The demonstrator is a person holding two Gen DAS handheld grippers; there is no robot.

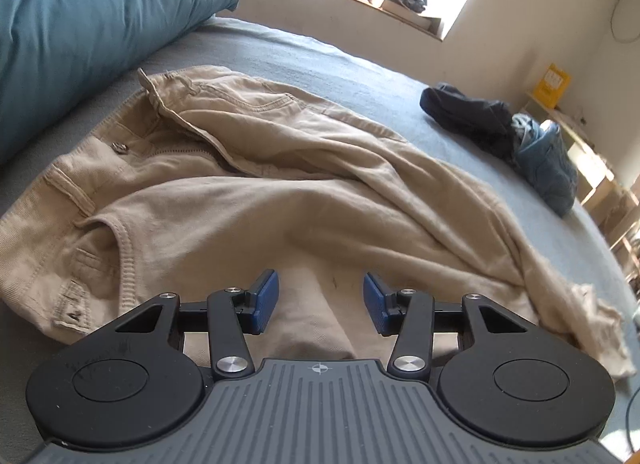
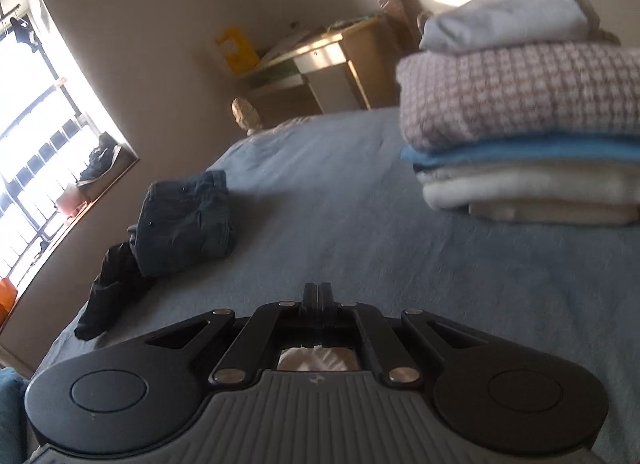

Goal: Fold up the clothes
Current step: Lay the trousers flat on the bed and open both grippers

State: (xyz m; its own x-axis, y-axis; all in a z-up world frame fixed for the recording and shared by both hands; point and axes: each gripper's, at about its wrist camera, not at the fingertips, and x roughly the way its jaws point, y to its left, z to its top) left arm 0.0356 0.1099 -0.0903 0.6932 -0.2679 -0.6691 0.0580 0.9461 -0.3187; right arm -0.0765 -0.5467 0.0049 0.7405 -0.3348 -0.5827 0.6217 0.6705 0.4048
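Observation:
Beige trousers (image 1: 280, 192) lie crumpled across the grey-blue bed sheet (image 1: 320, 60), waistband and button at the left, legs trailing to the right. My left gripper (image 1: 320, 300) hovers over the near part of the trousers. Its blue pads (image 1: 266, 300) stand apart, a raised fold of the cloth runs between them, and neither pad presses on it. In the right wrist view my right gripper (image 2: 319, 296) is shut above bare sheet (image 2: 360, 224), with nothing visible between its fingertips. A bit of pale cloth (image 2: 316, 360) shows through the opening behind the fingers.
A teal pillow (image 1: 80, 24) lies at the far left. A dark garment (image 1: 472, 116) and blue jeans (image 1: 548, 160) lie in a heap near the bed's right side. A stack of folded clothes (image 2: 528, 104) stands at the right. A desk (image 2: 328, 60) stands beyond the bed.

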